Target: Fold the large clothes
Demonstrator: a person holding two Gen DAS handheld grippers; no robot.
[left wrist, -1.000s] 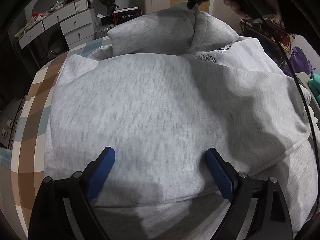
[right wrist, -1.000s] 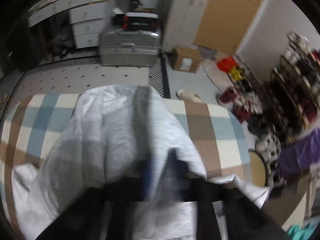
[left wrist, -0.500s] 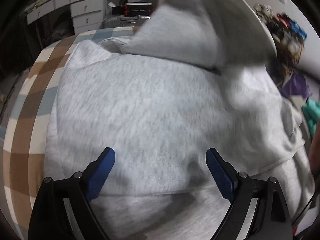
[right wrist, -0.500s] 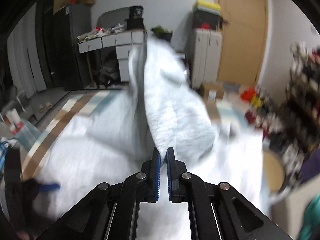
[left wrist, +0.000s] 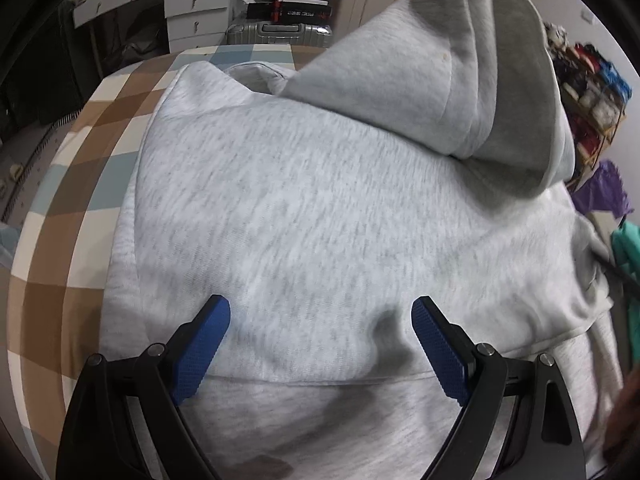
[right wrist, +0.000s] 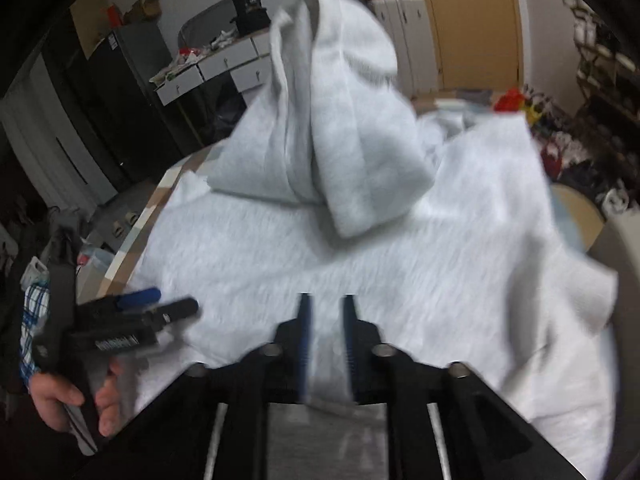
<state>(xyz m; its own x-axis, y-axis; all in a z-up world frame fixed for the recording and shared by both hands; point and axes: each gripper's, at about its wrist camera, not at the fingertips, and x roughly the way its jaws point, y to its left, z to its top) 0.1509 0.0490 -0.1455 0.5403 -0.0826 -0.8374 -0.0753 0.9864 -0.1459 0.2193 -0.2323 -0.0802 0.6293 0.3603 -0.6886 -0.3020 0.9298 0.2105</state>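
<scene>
Both wrist views look forward, close over one shared sweatshirt [left wrist: 320, 208] [right wrist: 360, 260] — right faces left.

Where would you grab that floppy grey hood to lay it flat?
Probably at the hood rim, its top edge, coming from above on the right. It stands bunched over the sweatshirt body, so that free edge is the one part pinchable without catching layers beneath.
</scene>
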